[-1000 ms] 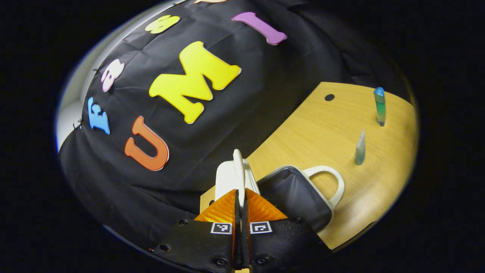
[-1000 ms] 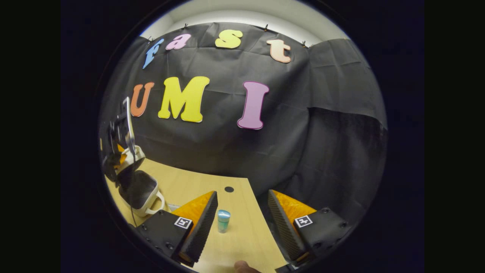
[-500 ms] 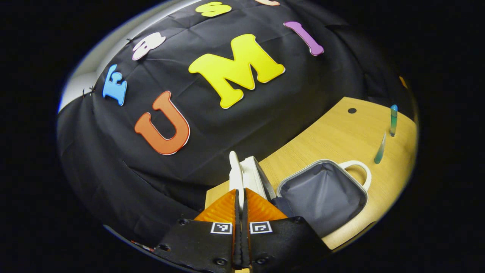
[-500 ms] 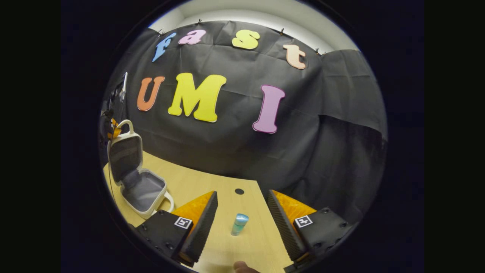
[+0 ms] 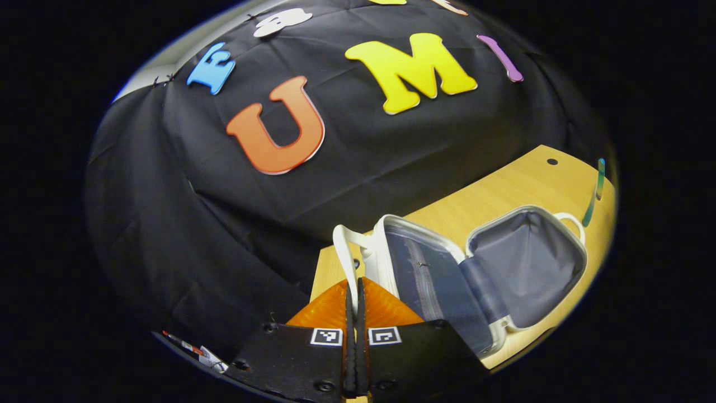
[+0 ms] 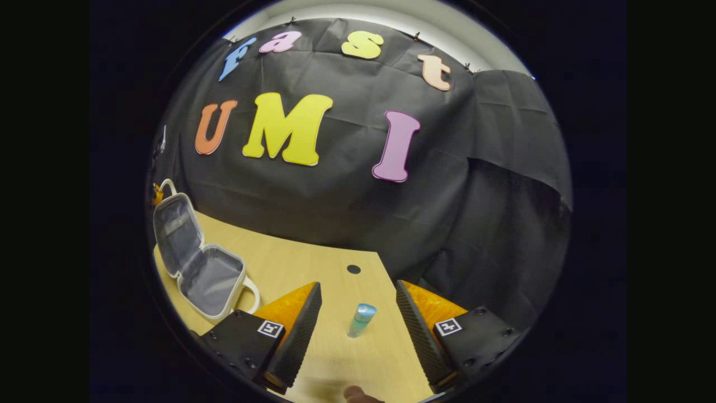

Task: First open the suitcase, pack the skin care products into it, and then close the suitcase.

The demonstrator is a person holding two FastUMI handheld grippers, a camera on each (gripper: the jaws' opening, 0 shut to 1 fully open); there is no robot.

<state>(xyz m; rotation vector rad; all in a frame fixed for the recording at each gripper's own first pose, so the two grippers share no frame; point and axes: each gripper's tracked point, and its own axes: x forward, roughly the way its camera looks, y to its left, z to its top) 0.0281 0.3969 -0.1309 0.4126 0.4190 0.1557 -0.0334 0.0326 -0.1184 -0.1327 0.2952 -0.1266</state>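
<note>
Right gripper view: bottle (image 6: 361, 319) label unreadable.

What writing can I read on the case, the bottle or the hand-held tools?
Suitcase: no text visible.
Bottle: any print is too small to read.
Left tool and right tool: square black-and-white markers, which are patterns, not words.

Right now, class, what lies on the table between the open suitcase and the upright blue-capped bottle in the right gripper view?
Bare table. In the right gripper view nothing rests between the suitcase and the bottle, except the right gripper, whose near finger crosses that stretch.
</note>
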